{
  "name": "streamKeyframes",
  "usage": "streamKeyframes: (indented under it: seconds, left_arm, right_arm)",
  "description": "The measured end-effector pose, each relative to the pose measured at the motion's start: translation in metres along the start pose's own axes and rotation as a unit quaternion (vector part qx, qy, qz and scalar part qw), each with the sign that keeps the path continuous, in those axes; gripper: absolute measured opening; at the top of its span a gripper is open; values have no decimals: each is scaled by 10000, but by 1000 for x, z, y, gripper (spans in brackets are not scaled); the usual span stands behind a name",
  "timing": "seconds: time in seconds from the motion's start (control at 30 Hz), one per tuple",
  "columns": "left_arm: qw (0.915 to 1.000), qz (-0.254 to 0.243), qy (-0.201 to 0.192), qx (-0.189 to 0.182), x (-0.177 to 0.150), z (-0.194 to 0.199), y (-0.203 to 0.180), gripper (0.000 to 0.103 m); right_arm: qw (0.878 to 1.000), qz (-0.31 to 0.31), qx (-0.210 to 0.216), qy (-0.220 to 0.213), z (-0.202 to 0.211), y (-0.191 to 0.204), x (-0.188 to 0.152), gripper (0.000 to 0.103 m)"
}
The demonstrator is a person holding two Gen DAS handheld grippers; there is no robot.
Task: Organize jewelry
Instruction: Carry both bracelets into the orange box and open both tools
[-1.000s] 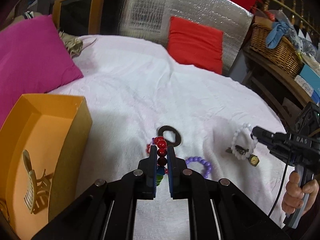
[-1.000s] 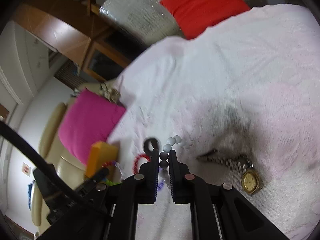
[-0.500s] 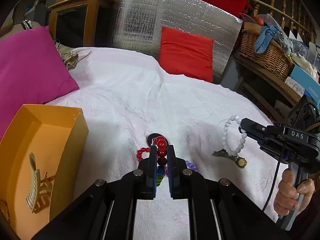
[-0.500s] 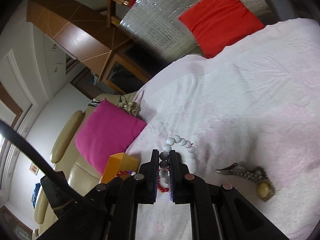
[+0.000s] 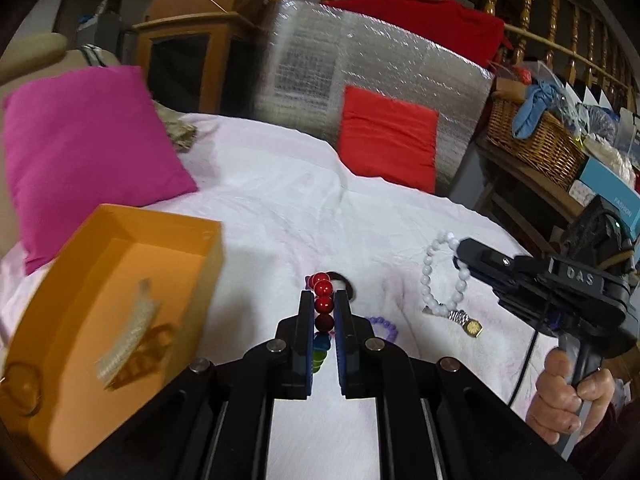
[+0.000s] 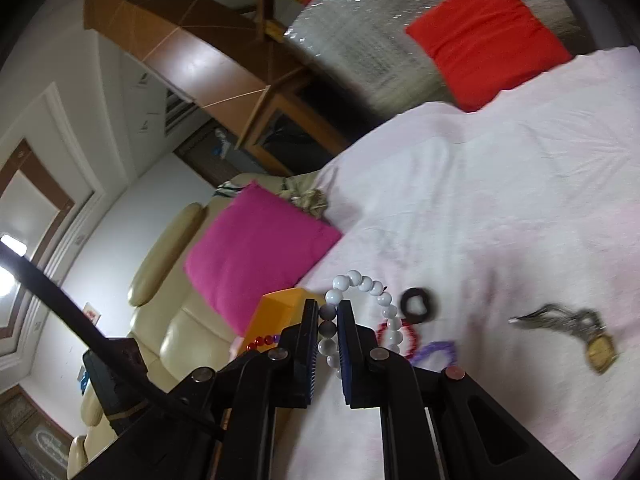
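Two claws, both clamped. Left claw (image 5: 323,312) pinches red bead bracelet (image 5: 322,289); its lower beads hidden between fingers. Right claw (image 6: 328,330) pinches white bead bracelet (image 6: 362,286), lifted off bed (image 5: 280,208). One orange box (image 5: 120,272) at left, blurry hair clip (image 5: 128,344) inside. On bed: one purple bracelet (image 5: 385,326), half hidden; one watch (image 5: 466,320); one dark ring (image 6: 418,306). Two pillows beyond: pink (image 5: 80,148), red (image 5: 388,140).
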State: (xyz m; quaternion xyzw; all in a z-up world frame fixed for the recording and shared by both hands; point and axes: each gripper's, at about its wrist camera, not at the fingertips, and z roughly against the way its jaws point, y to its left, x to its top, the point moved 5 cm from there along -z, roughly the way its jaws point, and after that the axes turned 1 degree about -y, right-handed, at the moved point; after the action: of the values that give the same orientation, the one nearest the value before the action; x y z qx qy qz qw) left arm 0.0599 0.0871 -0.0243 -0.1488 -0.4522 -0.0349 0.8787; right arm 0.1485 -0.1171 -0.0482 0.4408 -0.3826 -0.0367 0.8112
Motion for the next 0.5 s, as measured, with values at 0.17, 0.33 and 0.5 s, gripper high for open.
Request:
streamKeyframes:
  seconds: [0.17,0.33,0.5]
  left_arm:
    - [9988,-108,-121,472,-12,53,37,10]
    - [9946,254,17,1005,-33,95,106,10]
    - [9891,712,156,1276,-58,105,154,9]
  right_arm:
    - [9990,55,389,216,-14,40,-24,11]
    - [9957,114,715,580,-42,88,-55,11]
    - [9907,90,890,1029,-84,125,-84,11]
